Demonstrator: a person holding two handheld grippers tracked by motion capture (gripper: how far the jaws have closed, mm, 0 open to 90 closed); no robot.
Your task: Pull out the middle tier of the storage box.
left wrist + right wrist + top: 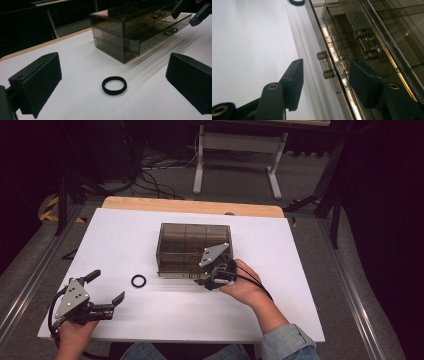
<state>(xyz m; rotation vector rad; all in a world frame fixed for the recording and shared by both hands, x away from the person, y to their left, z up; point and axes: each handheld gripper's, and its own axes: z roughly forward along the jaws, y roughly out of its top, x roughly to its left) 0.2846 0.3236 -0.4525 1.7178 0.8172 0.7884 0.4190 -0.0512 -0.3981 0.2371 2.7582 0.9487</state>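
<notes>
- Drawer handle [325, 67] on the box [192, 247] front, mid-desk, is straddled by the right gripper's [325, 80] open jaws, not yet pinched.
- If closed off-centre, the handle could be missed and the box shoved.
- Left gripper [112, 82] is held open near the ring [114, 85].

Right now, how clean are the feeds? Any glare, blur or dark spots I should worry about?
High view: white table bright, surroundings nearly black, box dim. Left gripper view: ring sharp, streaky shadows beside the box. Right gripper view: warm glare streaks on the box front, handle clear, near claw tips soft.
</notes>
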